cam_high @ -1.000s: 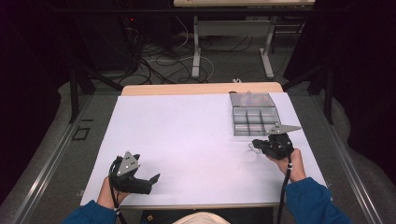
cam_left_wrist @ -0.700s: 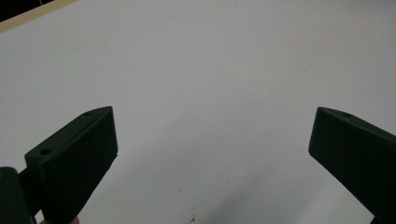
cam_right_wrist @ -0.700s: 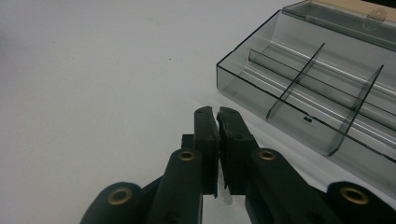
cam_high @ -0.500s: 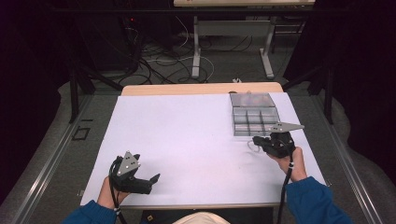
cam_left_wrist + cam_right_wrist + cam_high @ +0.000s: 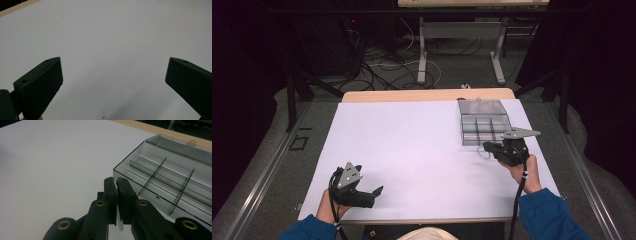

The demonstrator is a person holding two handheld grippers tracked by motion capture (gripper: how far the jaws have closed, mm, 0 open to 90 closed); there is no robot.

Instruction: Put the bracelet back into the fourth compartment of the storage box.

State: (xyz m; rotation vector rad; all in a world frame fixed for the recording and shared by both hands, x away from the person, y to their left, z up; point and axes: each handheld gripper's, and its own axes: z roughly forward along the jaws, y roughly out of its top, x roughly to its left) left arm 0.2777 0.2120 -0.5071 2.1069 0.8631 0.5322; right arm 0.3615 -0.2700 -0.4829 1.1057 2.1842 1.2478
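Note:
My right gripper (image 5: 486,146) is at the right of the white table (image 5: 412,140), its tips just in front of the near left corner of a clear plastic compartment box (image 5: 482,122). In the right gripper view its jaws (image 5: 116,180) are pressed together, and a small pale stub (image 5: 120,226) pokes out low between the pads. From above, a thin pale loop (image 5: 482,153) shows just under the tips. The box (image 5: 150,192) is open, its lid tipped back, and its compartments look bare. My left gripper (image 5: 379,190) rests near the front left edge, jaws (image 5: 113,67) wide apart over bare table.
The wooden table edge (image 5: 427,95) runs along the far side. Beyond it are the metal legs (image 5: 422,50) of another table and loose cables (image 5: 377,65) on a dark floor. Blue sleeves (image 5: 547,215) come in from the bottom.

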